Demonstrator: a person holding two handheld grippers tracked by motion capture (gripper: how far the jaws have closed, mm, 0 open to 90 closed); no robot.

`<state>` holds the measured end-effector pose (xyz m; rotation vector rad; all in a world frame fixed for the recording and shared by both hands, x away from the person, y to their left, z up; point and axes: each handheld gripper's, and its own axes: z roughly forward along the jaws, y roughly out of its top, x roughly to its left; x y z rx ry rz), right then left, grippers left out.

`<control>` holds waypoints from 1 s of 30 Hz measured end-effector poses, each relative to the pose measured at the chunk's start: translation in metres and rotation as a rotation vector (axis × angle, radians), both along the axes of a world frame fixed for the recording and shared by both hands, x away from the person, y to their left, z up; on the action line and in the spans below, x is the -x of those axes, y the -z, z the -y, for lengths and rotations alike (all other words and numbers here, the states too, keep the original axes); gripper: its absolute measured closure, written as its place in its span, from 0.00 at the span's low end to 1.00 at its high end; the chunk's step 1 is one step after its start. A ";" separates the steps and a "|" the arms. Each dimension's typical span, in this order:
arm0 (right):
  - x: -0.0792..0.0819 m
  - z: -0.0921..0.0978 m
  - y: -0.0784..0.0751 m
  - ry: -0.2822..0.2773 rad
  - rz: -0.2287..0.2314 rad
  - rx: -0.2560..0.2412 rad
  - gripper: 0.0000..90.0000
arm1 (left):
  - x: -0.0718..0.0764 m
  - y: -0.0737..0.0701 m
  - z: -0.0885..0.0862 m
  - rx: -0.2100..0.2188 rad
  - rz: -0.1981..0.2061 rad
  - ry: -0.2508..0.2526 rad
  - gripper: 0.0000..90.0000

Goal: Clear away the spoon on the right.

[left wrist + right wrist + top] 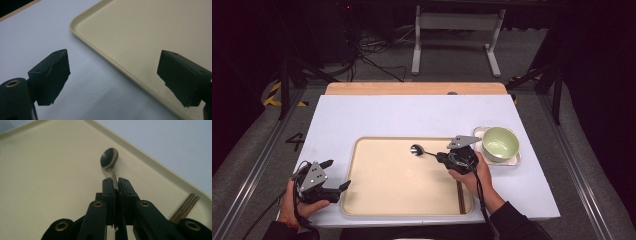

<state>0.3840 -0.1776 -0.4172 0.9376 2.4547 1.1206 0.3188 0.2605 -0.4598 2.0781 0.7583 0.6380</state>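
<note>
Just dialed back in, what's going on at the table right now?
The right gripper is shut on a spoon by its handle, holding it over the beige tray. Chopsticks lie on the tray near its right edge. The left gripper is open at the tray's left rim. A green bowl sits right of the tray.

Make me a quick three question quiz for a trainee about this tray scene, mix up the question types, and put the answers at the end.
1. True or false: the right tongs are shut on the spoon.
2. Multiple choice: where do the chopsticks lie? A) in the bowl B) on the tray C) on the bare table
3. Fill in: the left tongs are ____ and hold nothing.

Key
1. True: their jaws clamp the handle, with the spoon's head over the tray.
2. B: near the tray's right edge, beside the right hand.
3. Open: they hang over the tray's left rim.
</note>
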 end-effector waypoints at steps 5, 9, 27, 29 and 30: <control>0.009 -0.003 0.010 -0.002 -0.037 0.042 0.94 | 0.000 0.000 0.000 -0.001 0.000 0.002 0.13; 0.017 -0.008 0.017 -0.017 -0.062 0.076 0.93 | 0.000 0.000 0.000 -0.002 0.000 0.001 0.13; 0.039 -0.027 0.019 -0.178 -0.008 0.102 0.96 | 0.000 -0.001 0.000 0.010 -0.001 -0.006 0.13; 0.034 -0.035 0.017 -0.231 0.070 0.156 1.00 | 0.000 -0.001 0.000 0.009 0.000 -0.003 0.13; 0.032 -0.039 0.017 -0.255 0.083 0.160 1.00 | 0.000 -0.001 0.000 0.007 -0.001 -0.003 0.13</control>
